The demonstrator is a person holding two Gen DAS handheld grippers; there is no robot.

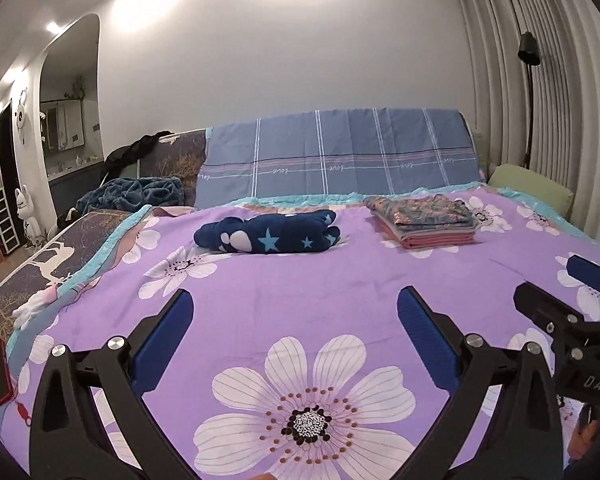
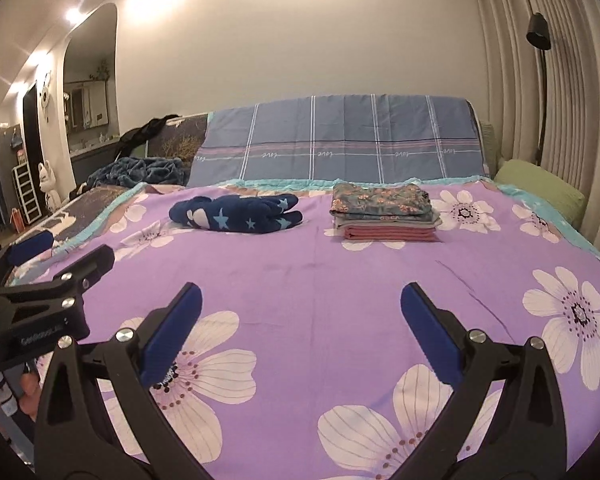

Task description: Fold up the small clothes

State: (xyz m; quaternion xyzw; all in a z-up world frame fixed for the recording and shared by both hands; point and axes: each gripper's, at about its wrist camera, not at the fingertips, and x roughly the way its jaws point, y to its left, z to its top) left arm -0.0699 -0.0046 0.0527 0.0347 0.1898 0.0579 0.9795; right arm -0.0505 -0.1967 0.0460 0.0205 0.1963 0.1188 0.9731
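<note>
Navy star-print garment [image 1: 266, 233] bundled on purple bedspread [image 1: 300, 288], both tongs spread, empty.

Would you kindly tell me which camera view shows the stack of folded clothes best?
The right wrist view: the stack of folded clothes sits nearer centre, its layers distinct. The left wrist view shows the same stack farther right, more obliquely.

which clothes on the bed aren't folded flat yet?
The navy star-print garment, lying as a rumpled roll left of the folded stack. The stack's pieces lie flat and squared, floral one on top. Both grippers, left and right, are open and empty.
</note>
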